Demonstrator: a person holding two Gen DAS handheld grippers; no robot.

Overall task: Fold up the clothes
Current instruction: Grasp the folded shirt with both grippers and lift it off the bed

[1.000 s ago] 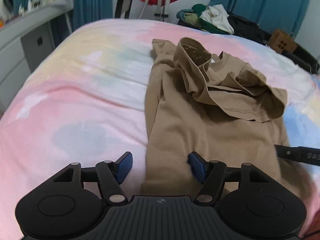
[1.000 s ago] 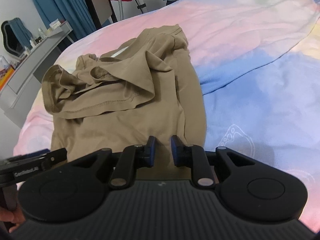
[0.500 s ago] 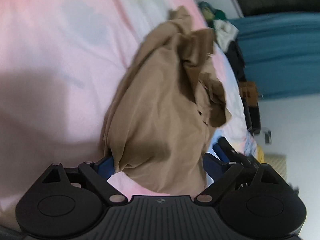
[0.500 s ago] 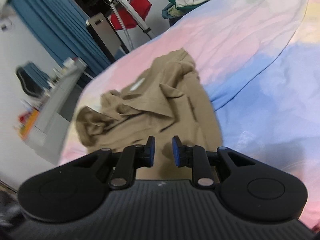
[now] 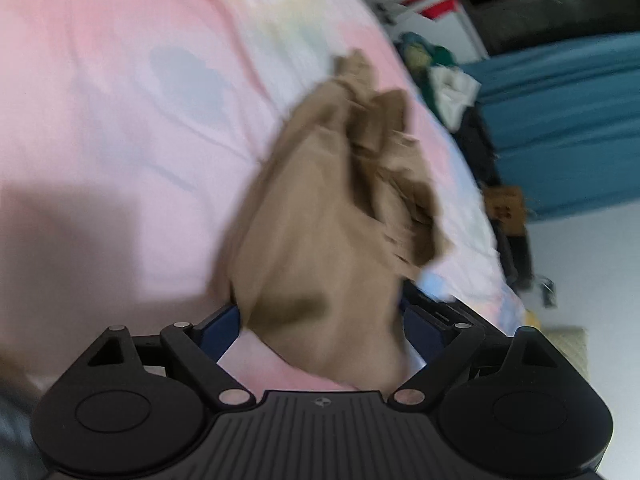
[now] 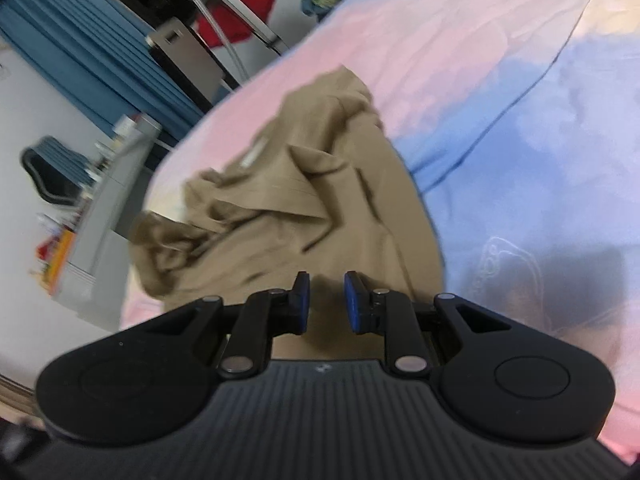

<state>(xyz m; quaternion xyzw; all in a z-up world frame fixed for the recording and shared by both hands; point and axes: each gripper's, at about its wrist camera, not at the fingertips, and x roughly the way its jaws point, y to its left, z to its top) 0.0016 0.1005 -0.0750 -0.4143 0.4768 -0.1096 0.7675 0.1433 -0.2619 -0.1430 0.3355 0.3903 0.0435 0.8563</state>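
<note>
The tan shirt (image 5: 320, 240) is soft matt cloth, thin and creased, with a stitched hem showing at the centre of the right wrist view. The bedsheet (image 5: 120, 120) is smooth matt cloth in pastel patches. Both grippers have matt black plastic bodies, ribbed at the lower centre, with dull metal pivot pins and blue fingers (image 6: 354, 300).

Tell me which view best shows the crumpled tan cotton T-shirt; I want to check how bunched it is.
The right wrist view: the crumpled tan cotton T-shirt shows sharper there, its folds and seams on the pastel tie-dye bedsheet readable. The left wrist view shows the same shirt motion-blurred, its near end between that gripper's wide-set fingers.
</note>
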